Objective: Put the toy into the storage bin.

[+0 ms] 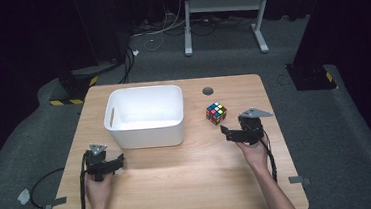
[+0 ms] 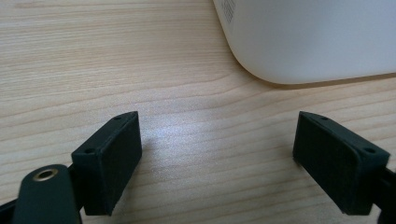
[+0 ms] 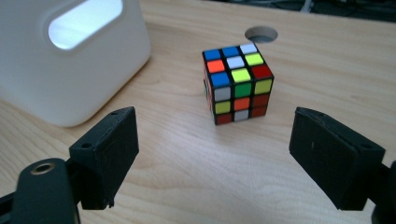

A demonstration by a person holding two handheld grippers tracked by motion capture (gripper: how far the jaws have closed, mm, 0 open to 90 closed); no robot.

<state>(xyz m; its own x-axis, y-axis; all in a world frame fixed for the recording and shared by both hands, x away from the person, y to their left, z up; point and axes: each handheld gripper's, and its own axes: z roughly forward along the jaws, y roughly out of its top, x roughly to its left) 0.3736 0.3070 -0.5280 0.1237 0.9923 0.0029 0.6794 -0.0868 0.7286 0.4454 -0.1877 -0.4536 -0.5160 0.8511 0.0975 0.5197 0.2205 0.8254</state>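
A scrambled colour cube (image 1: pixel 216 112) (image 3: pixel 237 83) rests on the wooden table (image 1: pixel 180 185), right of a white plastic bin (image 1: pixel 145 115) (image 3: pixel 60 56). My right gripper (image 1: pixel 228 131) (image 3: pixel 212 158) hovers just short of the cube, jaws wide open, the cube ahead of them and not between them. My left gripper (image 1: pixel 117 161) (image 2: pixel 217 163) sits low over the table near the bin's front left corner (image 2: pixel 308 42), open with only bare wood between its jaws.
A round cable hole (image 1: pixel 207 90) (image 3: pixel 261 33) lies in the table behind the cube. The bin has a slot handle (image 3: pixel 84 21) on the side facing the right gripper. A desk frame (image 1: pixel 226 11) and cables lie on the floor beyond.
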